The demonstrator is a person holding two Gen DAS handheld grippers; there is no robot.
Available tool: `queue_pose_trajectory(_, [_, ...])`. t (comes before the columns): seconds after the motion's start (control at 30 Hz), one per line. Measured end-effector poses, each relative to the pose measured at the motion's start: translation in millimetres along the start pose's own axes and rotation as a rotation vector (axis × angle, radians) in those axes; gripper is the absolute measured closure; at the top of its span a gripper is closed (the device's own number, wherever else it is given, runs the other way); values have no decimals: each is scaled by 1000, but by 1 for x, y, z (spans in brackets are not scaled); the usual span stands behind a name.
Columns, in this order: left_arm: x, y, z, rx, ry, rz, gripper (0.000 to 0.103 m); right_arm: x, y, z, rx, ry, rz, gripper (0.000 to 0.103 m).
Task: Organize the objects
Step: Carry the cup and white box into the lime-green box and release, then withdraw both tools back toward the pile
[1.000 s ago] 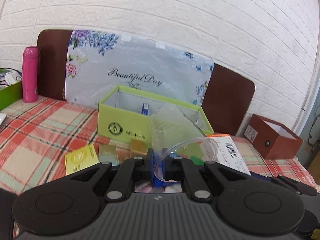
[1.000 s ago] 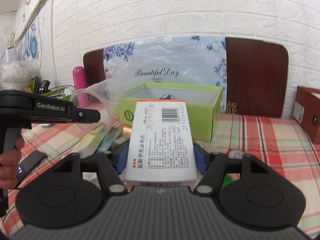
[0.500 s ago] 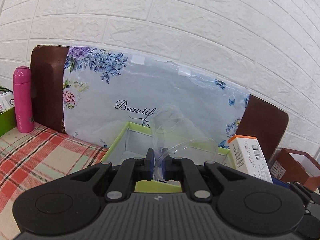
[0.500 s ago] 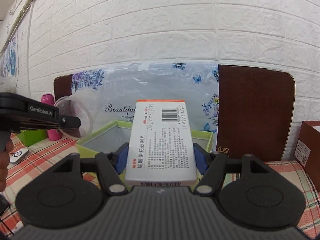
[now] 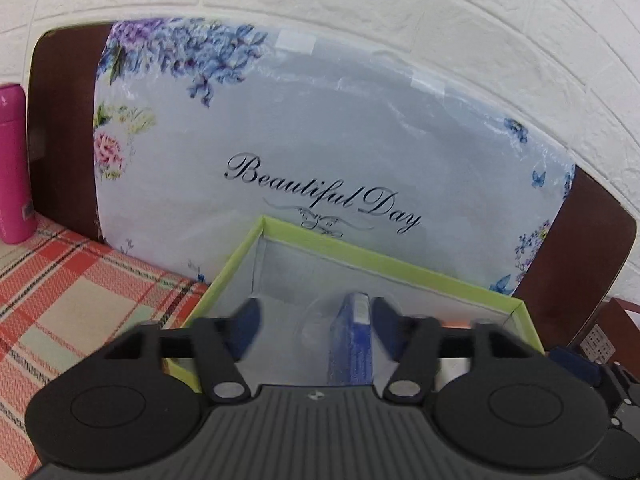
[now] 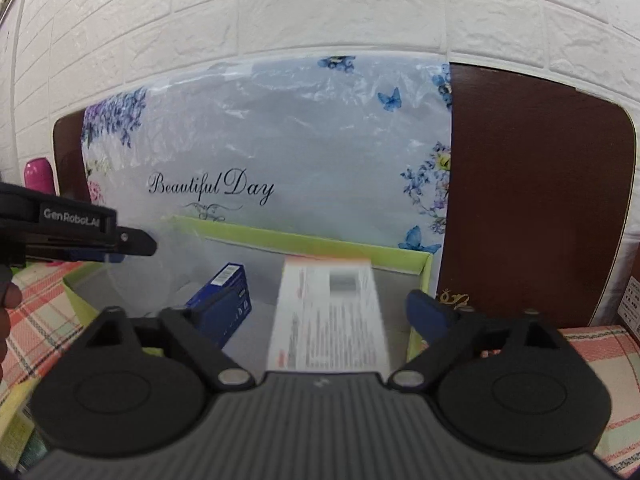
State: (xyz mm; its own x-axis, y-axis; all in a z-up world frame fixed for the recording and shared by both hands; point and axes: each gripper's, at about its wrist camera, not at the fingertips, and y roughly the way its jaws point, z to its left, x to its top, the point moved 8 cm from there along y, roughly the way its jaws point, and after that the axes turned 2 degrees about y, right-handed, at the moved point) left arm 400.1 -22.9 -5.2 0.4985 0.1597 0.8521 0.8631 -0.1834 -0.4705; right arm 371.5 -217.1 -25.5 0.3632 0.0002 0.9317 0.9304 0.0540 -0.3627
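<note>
Both the left tongs [image 5: 312, 322] and right tongs [image 6: 316, 312] gape wide over the green box [image 6: 304, 240], where the blurred white medicine carton [image 6: 330, 312] sits beside a blue packet [image 6: 224, 304].

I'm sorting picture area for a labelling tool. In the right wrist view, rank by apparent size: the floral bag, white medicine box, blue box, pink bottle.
1. Floral bag, clearly largest.
2. White medicine box, though blur and nearness to the camera inflate it.
3. Blue box, partly hidden by the gripper.
4. Pink bottle, only its top showing.
</note>
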Motion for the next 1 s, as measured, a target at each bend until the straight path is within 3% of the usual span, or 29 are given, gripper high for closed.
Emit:
queue_pose_trajectory(0.27, [-4,-22,8,27,10,-26,21,4,-28,-6,-9,30,-19,0])
queue_pose_trajectory(0.5, [1,-75,-9,-1,49,-75,21,23,-81,-1,32,67,-64,0])
queue_pose_trajectory(0.63, [-15,-108,-17,-5,59,-41,20,23,-120,1,47,82,-82,0])
queue_pose_trajectory(0.9, [-88,-167,-18,-17,82,36,20,-31,-197,-6,103,243,-48,0])
queue_pose_trajectory(1.0, [-111,-178,-19,-25,70,70,20,-60,-213,-3,94,232,-10,0])
